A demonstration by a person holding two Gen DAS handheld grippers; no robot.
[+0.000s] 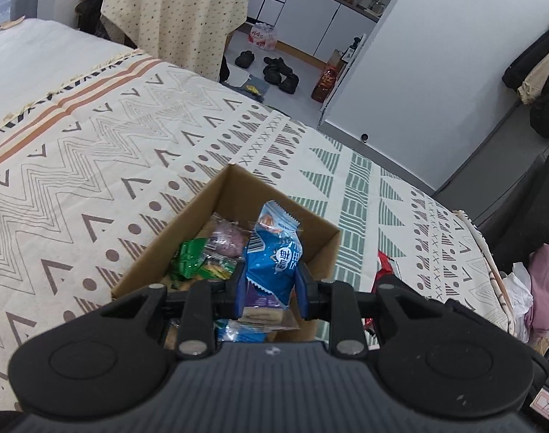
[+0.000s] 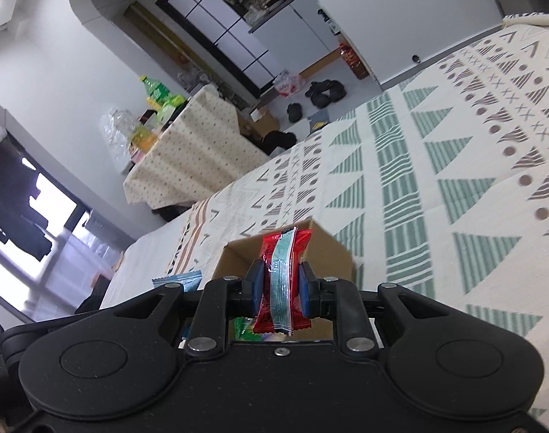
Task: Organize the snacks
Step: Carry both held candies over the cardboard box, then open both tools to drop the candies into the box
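An open cardboard box (image 1: 235, 195) stands on the patterned bedspread (image 1: 94, 166). Inside lie a green snack packet (image 1: 188, 258), a purple-brown wrapped snack (image 1: 225, 240) and other packets. My left gripper (image 1: 271, 285) is shut on a blue snack packet (image 1: 274, 252) and holds it over the box. My right gripper (image 2: 280, 285) is shut on a red snack packet (image 2: 285, 278) just in front of the box (image 2: 328, 249). The red packet and right gripper also show at the box's right side in the left wrist view (image 1: 386, 267). The blue packet's edge shows in the right wrist view (image 2: 177, 281).
A side table with a dotted cloth (image 1: 173, 11) stands beyond the bed. Shoes (image 1: 278, 72) lie on the floor near white cabinets (image 1: 310, 18). Clothes and bags (image 1: 541, 281) pile up at the bed's right edge.
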